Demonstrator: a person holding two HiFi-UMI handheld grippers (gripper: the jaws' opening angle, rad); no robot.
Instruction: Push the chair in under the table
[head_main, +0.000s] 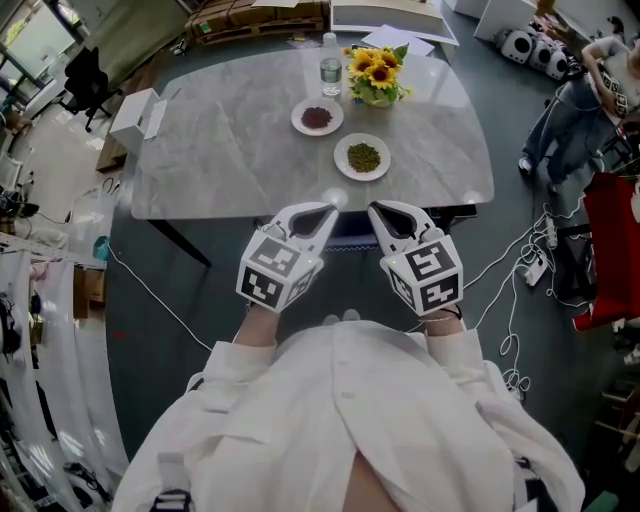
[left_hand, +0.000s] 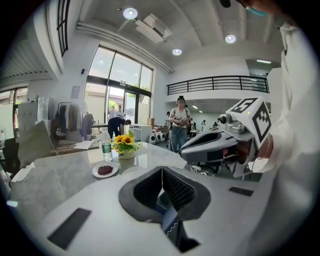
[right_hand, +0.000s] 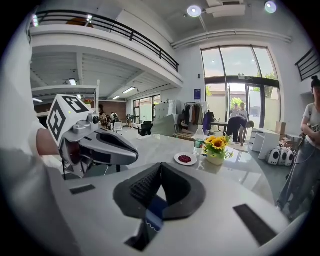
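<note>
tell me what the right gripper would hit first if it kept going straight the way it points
Probably the near edge of the grey marble-look table: the right gripper, fingers shut, sits at it, angled slightly down. Exact height is unclear.

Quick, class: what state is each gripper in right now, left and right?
Left gripper: closed, holding nothing.
Right gripper: closed, holding nothing.

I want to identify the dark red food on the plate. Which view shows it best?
Head view: it looks down on the red-food plate, whole and unobstructed. Both gripper views catch it from low across the table, flattened and small.
</note>
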